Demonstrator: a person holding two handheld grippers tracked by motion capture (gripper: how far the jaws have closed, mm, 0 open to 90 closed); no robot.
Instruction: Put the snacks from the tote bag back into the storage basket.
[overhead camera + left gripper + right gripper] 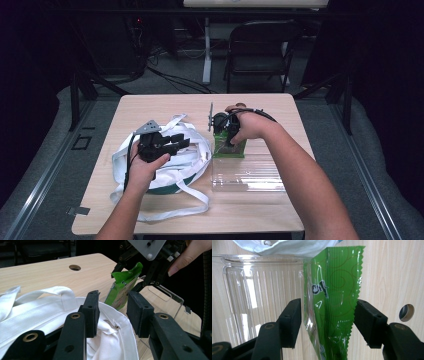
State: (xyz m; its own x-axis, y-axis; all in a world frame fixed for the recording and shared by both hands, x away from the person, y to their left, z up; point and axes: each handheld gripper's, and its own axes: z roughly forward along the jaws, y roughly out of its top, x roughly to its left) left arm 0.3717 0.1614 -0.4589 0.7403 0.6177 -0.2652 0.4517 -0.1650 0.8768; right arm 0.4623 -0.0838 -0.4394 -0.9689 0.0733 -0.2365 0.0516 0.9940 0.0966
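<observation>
Straddling the green packet (pixel 332 307), my right gripper (pixel 327 315) stands wide, jaws either side, not touching. Its long axis runs along them, over the clear bin (pixel 262 290); the left gripper (pixel 113 315), open, hovers over the white bag (pixel 37 312).

Looks like a lab / recording rig, not a home. Black curtains all round, light wood surface (pixel 260 107) with a cable hole, metal frame legs (pixel 75 100) at the sides, cables (pixel 172 77) across the grey floor, a folding chair (pixel 260 47) and a second desk's leg (pixel 206 50) behind.
</observation>
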